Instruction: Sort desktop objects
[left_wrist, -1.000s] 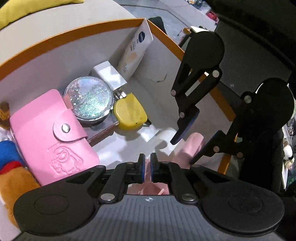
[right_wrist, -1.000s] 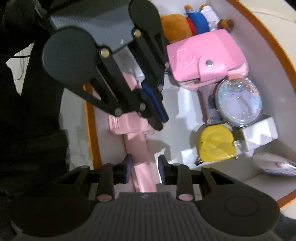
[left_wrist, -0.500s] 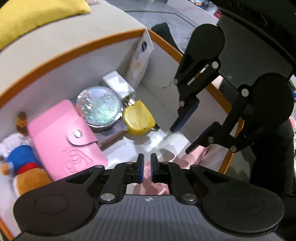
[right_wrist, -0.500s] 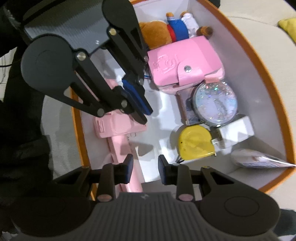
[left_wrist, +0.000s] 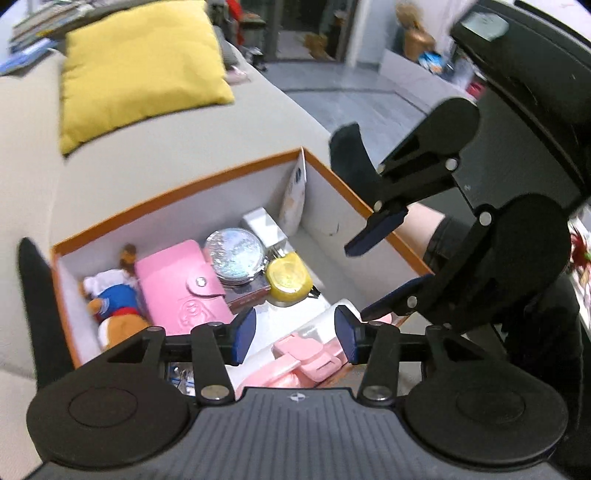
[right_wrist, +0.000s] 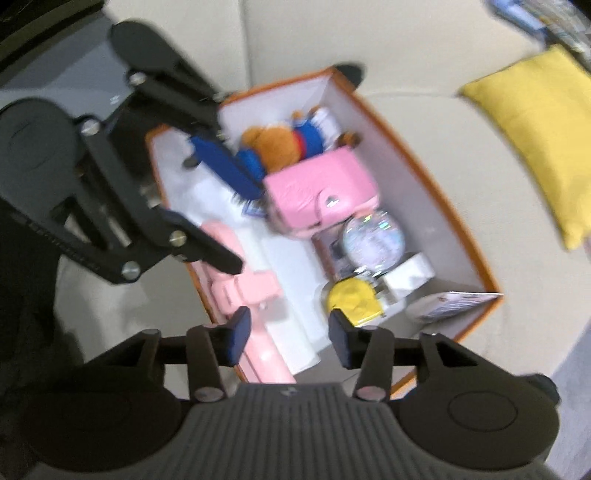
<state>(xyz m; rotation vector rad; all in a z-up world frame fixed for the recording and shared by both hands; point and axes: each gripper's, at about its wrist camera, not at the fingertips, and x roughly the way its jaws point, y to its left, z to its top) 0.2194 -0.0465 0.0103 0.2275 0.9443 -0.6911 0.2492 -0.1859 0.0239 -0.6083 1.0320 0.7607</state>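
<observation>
A white box with an orange rim (left_wrist: 229, 173) sits on a beige sofa. Inside lie a pink wallet (left_wrist: 177, 288), a plush toy (left_wrist: 110, 299), a glittery round compact (left_wrist: 234, 254), a yellow tape measure (left_wrist: 288, 277), a white block (left_wrist: 262, 225) and a long pink gadget (left_wrist: 306, 354). My left gripper (left_wrist: 295, 336) hovers above the gadget with its jaws opening and nothing between them. My right gripper (right_wrist: 290, 339) hangs over the gadget's handle (right_wrist: 251, 291), also opening and holding nothing. Each gripper shows in the other's view, the right gripper (left_wrist: 384, 264) and the left gripper (right_wrist: 221, 206).
A yellow cushion (left_wrist: 140, 66) rests on the sofa (left_wrist: 147, 147) behind the box. A person's dark-clothed leg (left_wrist: 421, 221) is at the box's right side. A white tube (left_wrist: 295, 192) leans in the far corner. Grey floor (left_wrist: 351, 96) lies beyond.
Both grippers have risen out of the box and tilted up, so the sofa and cushion now show. The left jaws went from shut to wide; the right jaws widened. The pink gadget stays in the box.
</observation>
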